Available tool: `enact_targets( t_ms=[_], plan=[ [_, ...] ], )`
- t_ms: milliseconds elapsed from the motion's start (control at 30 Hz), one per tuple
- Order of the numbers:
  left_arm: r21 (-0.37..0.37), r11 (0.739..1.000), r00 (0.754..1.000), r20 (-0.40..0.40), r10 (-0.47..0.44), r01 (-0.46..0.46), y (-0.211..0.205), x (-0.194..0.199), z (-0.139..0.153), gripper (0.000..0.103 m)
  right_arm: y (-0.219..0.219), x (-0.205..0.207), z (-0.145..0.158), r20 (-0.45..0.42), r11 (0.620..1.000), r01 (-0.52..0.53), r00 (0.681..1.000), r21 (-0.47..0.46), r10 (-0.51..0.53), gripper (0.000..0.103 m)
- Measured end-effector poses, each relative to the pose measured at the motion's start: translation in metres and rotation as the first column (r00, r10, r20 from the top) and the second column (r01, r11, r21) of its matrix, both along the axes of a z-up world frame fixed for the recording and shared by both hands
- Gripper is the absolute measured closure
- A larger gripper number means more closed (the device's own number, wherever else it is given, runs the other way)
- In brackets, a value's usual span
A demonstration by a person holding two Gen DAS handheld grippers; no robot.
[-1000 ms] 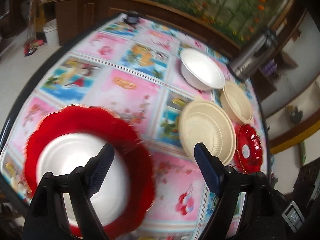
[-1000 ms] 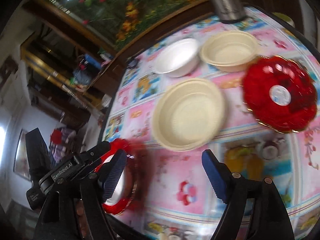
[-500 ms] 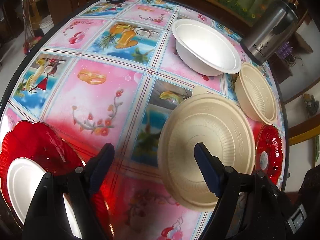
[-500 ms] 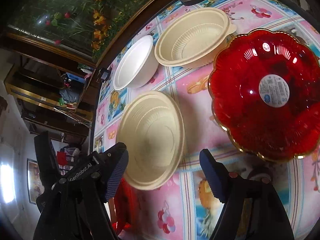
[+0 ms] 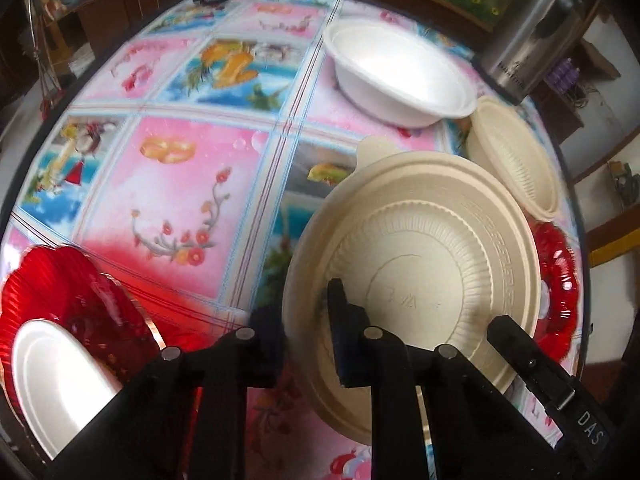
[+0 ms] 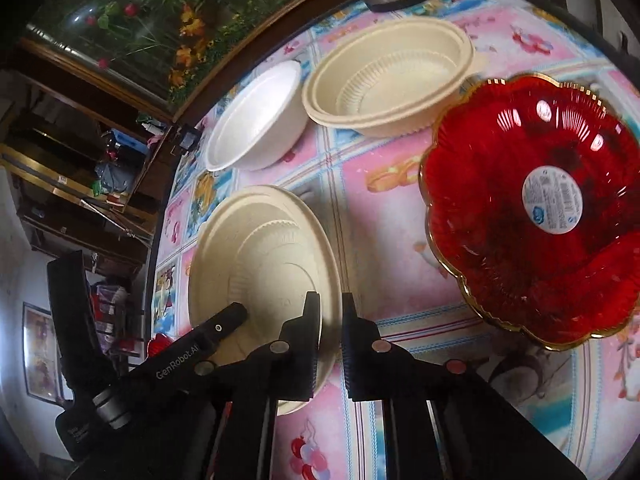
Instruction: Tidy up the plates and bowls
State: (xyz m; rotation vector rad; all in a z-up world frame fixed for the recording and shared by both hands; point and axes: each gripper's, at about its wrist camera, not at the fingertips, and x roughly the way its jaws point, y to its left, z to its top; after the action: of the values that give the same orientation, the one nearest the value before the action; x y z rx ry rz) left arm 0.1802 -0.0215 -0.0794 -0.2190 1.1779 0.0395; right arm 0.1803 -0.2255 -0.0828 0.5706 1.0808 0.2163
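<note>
My left tool (image 5: 306, 344) pinches the near rim of the shallow cream moulded-fibre plate (image 5: 416, 280) on the desk (image 5: 192, 184). My right tool (image 6: 330, 344) is nearly shut across the rim opposite, though I can't tell if it bites. Squeeze unevenly and this flimsy plate could flex and slip. Beyond: white foam bowl (image 6: 256, 120), ribbed cream bowl (image 6: 388, 76), red scalloped glass dish (image 6: 536, 208) with an unreadable sticker. The left tool's body reads "GenRobot.AI".
</note>
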Motion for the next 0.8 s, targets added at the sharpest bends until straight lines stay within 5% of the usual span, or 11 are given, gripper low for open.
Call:
enact_targets(
  t_ms=[400, 800],
  plan=[
    [0.016, 1.000, 0.980, 0.197, 0.011, -0.014, 0.043, -0.063, 0.072, 0.088, 0.031, -0.047, 0.064, 0.156, 0.997, -0.076, 0.985, -0.004, 0.076, 0.093],
    [0.002, 0.995, 0.946, 0.308, 0.096, -0.102, 0.107, -0.136, 0.095, 0.088, 0.106, -0.091, 0.099, 0.269, 0.972, -0.220, 0.934, -0.084, 0.234, 0.094]
  ],
)
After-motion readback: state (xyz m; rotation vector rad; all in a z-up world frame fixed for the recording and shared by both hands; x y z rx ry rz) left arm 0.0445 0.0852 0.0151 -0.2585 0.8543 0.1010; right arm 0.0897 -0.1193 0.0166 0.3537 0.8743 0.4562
